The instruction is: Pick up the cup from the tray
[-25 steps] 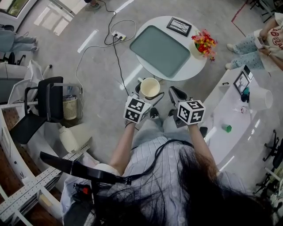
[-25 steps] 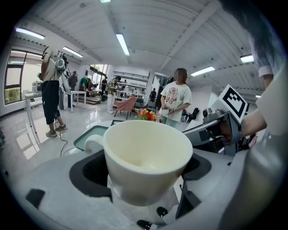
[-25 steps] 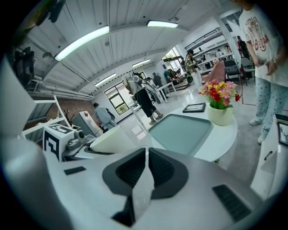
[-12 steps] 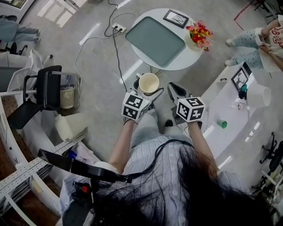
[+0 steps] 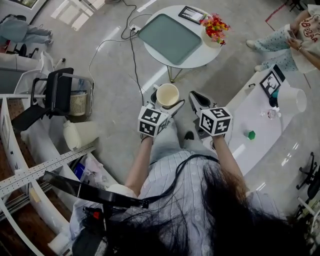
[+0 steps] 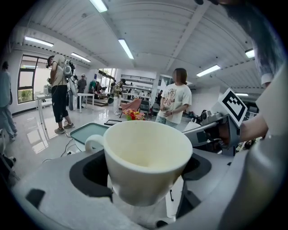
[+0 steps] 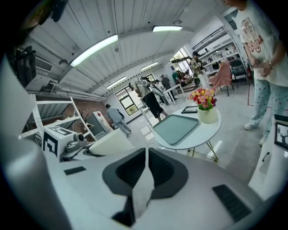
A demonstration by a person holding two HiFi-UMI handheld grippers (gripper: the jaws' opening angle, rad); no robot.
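A cream cup [image 5: 167, 95] [image 6: 146, 159] with a small handle on its left sits upright and empty between the jaws of my left gripper [image 5: 165, 107] [image 6: 144, 179], which is shut on it and holds it well away from the tray. The grey-green tray [image 5: 170, 31] [image 7: 175, 128] lies bare on a round white table [image 5: 197, 57] [image 7: 204, 132] ahead of me. My right gripper [image 5: 197, 102] [image 7: 147, 168] hovers beside the cup, jaws pressed together with nothing between them. The cup [image 7: 110, 141] shows at its left in the right gripper view.
On the round table stand a flower pot [image 5: 214, 27] [image 7: 206, 110] and a dark framed picture [image 5: 191, 14]. A long white counter [image 5: 255, 112] with small items lies to the right. A black chair [image 5: 52, 97] and a bin [image 5: 77, 102] stand left. Cables [image 5: 127, 42] trail on the floor. People stand around.
The round table and tray have slid farther up and away in the head view as I back off. Both grippers keep their pose, the cup still held in the left.
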